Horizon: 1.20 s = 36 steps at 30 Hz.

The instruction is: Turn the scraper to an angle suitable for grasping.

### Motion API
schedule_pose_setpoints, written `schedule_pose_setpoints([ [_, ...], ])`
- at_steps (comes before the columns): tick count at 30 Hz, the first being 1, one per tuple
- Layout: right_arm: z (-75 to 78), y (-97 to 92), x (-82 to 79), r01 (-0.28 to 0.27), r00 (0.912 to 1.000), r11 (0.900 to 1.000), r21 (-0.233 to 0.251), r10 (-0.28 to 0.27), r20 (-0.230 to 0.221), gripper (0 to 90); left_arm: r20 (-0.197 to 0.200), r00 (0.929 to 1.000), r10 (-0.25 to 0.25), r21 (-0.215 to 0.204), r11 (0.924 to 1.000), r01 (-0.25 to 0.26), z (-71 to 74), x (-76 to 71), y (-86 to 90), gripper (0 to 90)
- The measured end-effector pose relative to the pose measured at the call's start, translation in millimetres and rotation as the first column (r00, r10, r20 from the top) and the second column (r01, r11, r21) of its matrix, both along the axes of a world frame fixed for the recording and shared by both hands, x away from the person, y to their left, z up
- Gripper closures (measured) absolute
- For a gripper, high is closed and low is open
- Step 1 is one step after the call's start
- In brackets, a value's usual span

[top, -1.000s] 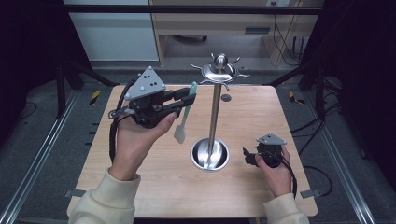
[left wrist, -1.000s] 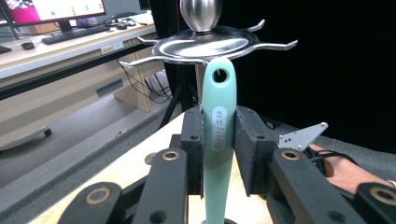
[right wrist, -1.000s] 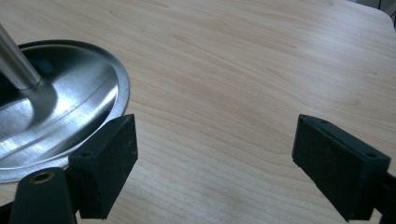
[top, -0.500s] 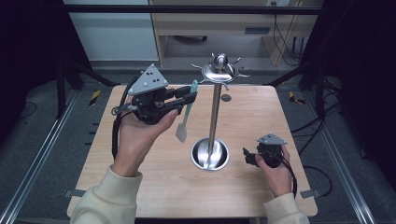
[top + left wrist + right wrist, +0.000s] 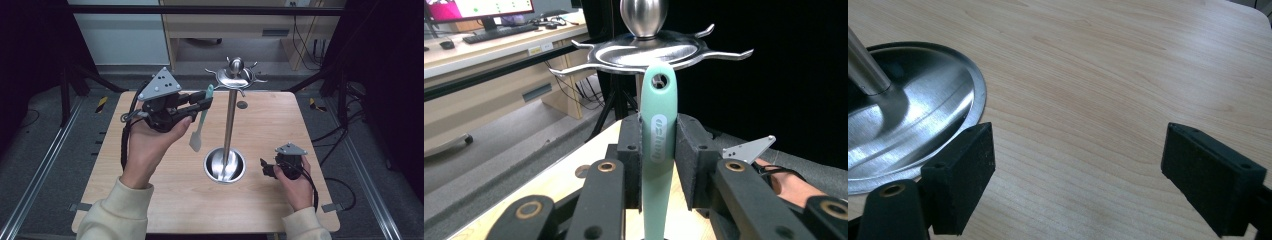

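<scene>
High view, left to right. The left gripper (image 5: 204,104), held raised in the person's left hand (image 5: 150,145) above the wooden table (image 5: 280,120), is clamped on a mint-green spatula (image 5: 200,120). The spatula hangs nearly upright, its handle between the jaws and its pale blade pointing down, clear of the tabletop. It sits just left of the steel utensil stand (image 5: 230,115), whose round base rests near the table's centre and whose hooked crown stands level with the handle's top.

Left gripper view: the spatula handle (image 5: 658,145) runs straight up between the two black pads (image 5: 630,150), gripped on both sides. Its hanging hole lies just below and in front of a crown hook (image 5: 649,47); whether they touch cannot be told.

Far right, the right gripper (image 5: 265,167) rests low over the table in the right hand (image 5: 295,182), beside the stand's base. Right gripper view: its pads (image 5: 960,175) stand wide apart, nothing between them, with the base rim (image 5: 975,95) at left.
</scene>
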State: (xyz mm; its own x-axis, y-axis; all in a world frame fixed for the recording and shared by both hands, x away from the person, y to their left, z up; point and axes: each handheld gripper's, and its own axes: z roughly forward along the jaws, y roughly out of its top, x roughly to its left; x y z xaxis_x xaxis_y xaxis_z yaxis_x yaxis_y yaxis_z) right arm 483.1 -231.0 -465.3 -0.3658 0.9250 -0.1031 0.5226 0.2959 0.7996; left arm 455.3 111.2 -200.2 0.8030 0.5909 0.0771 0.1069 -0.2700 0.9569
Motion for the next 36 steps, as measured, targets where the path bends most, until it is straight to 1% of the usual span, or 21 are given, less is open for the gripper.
schedule_pose_setpoints([
  [2,0.2,-0.2,-0.2,-0.001,1.0,1.0,0.001,0.001,0.001,14.3,-0.002,1.0,-0.001,0.005,1.0,0.001,-1.4,1.6,-1.5,74.3],
  [6,0.1,-0.9,0.2,-0.005,1.0,1.0,-0.004,0.005,0.004,14.3,-0.015,0.9999,-0.008,-0.004,1.0,0.008,-3.6,5.8,-3.7,74.3],
  [14,0.3,-0.9,0.1,-0.002,1.0,1.0,-0.001,0.002,0.0,14.2,-0.007,1.0,-0.005,0.008,1.0,0.005,-2.5,7.7,-9.7,74.2],
  [15,0.3,-0.9,0.1,-0.002,1.0,1.0,-0.001,0.002,0.0,13.9,-0.004,1.0,-0.005,0.014,0.9999,0.005,-2.4,8.1,-10.8,74.2],
  [27,-0.1,-0.9,0.9,-0.005,1.0,1.0,-0.004,0.005,-0.002,13.8,0.006,1.0,-0.001,0.025,0.9997,0.001,-2.7,8.3,-10.1,74.1],
  [29,-0.2,-0.9,1.1,-0.006,1.0,1.0,-0.006,0.006,-0.003,13.5,0.011,0.9999,-0.006,0.03,0.9995,0.005,-3.1,8.6,-10.5,74.0],
  [34,-0.6,-0.2,1.1,-0.002,1.0,1.0,-0.003,0.002,-0.008,13.2,0.006,0.9999,-0.016,0.022,0.9996,0.015,-3.1,9.9,-8.2,73.9],
  [36,-0.7,0.0,1.1,-0.001,1.0,1.0,-0.003,0.001,-0.009,13.2,0.01,0.9998,-0.015,0.027,0.9995,0.014,-3.0,9.5,-8.1,73.9],
])
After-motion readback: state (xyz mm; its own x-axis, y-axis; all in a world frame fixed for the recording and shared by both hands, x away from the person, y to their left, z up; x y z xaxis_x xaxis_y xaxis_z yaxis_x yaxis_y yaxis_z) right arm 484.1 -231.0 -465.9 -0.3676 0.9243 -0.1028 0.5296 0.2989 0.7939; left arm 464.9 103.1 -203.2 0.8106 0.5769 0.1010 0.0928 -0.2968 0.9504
